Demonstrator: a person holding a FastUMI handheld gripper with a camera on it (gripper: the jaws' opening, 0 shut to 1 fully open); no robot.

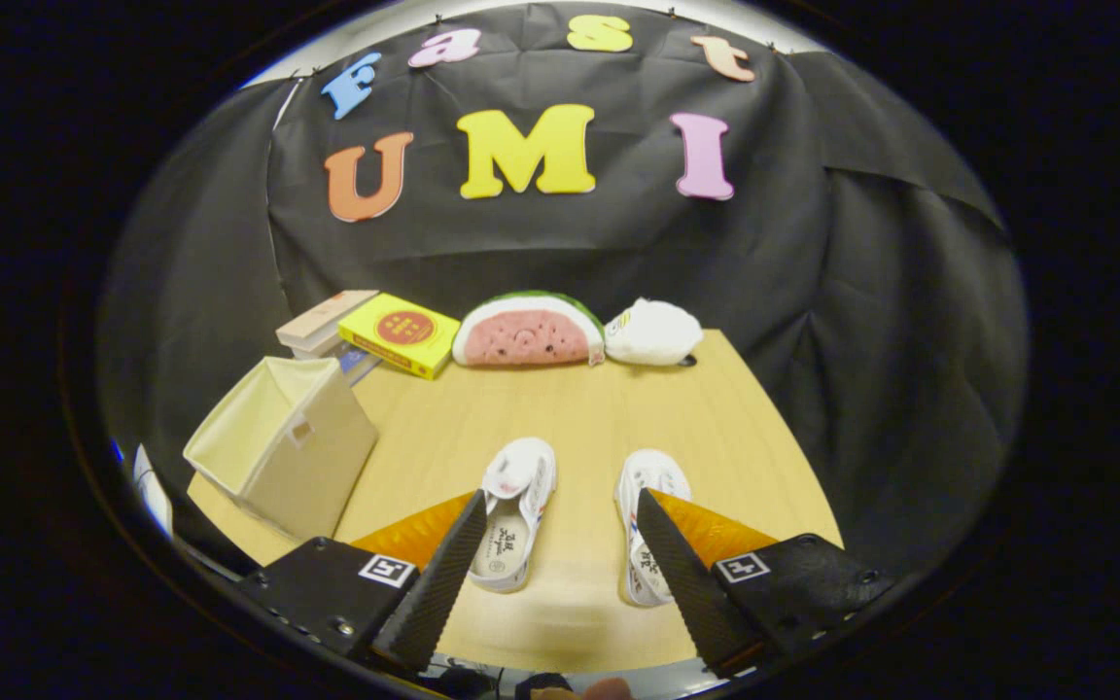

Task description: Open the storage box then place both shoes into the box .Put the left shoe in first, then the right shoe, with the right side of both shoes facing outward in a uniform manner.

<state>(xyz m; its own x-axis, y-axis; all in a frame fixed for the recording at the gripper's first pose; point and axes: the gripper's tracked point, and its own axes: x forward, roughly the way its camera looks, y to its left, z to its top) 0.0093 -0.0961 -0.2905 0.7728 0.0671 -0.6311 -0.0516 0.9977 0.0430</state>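
Observation:
Two small white shoes lie side by side on the wooden table (579, 408), toes pointing away from me. The left shoe (513, 510) sits just past the left fingertip, partly behind it. The right shoe (649, 515) sits by the right fingertip, its heel hidden behind that finger. My gripper (560, 507) hangs above the near part of the table, open wide, nothing between its fingers. The cream fabric storage box (283, 447) stands at the table's left, beyond the left finger, its top open and tilted toward me.
Along the table's far edge lie stacked books with a yellow box (400, 333) on top, a watermelon-slice plush (528, 332) and a white plush (652, 332). Bare table stretches between the shoes and these things. Black cloth walls close the booth.

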